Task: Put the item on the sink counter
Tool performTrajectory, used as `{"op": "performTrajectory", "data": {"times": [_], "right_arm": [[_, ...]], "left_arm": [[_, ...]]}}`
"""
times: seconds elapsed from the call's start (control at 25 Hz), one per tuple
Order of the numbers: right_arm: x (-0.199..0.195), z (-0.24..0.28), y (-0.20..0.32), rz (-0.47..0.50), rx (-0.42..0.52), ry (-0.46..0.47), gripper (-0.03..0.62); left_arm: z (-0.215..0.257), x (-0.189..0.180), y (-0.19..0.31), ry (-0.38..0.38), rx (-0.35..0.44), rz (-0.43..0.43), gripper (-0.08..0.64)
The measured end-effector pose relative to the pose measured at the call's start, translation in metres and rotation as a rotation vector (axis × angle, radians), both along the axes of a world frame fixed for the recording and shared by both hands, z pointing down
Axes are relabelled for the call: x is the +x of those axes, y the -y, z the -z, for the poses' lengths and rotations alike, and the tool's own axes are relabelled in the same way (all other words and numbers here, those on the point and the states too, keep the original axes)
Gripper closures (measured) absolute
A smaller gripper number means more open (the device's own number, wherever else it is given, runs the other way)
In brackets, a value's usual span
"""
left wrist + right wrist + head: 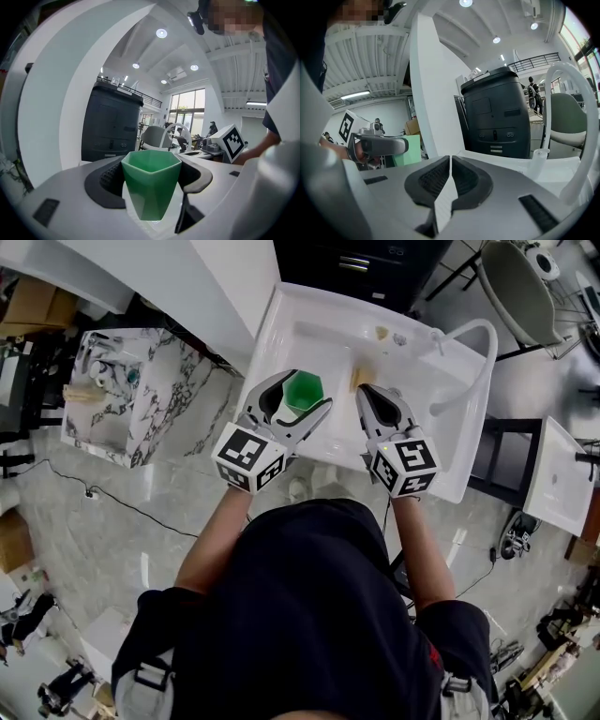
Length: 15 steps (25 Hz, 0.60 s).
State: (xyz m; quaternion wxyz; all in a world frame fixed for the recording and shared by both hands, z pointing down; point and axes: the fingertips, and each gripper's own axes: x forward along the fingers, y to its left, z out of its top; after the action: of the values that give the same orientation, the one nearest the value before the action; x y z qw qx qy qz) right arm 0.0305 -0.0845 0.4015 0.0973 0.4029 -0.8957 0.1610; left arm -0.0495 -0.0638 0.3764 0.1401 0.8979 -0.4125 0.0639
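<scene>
A green faceted cup point(300, 385) hangs upright over the white sink counter point(277, 326), held between the jaws of my left gripper point(306, 394). In the left gripper view the cup point(151, 187) fills the gap between the dark pads point(108, 180), which press on its sides. My right gripper point(360, 390) is just right of the cup over the basin, its jaws shut with nothing between them. Seen from the right gripper point(450, 161), the cup point(408, 150) and the left gripper point(377, 146) sit at the left.
A curved white faucet point(469, 352) rises at the counter's right end, with small items point(382, 333) on the back ledge. A marble-topped cabinet point(141, 390) stands to the left, a dark cabinet point(356, 263) behind, and a white stand point(553, 474) to the right.
</scene>
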Motion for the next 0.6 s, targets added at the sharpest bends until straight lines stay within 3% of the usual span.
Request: {"op": "performTrajectory", "data": {"times": [0.6], "right_arm": [[-0.002,-0.021,0.05,0.069,-0.058,0.013,0.552]], "left_arm": [[-0.018,0.012,0.051,0.006,-0.036,0.049,0.242]]}}
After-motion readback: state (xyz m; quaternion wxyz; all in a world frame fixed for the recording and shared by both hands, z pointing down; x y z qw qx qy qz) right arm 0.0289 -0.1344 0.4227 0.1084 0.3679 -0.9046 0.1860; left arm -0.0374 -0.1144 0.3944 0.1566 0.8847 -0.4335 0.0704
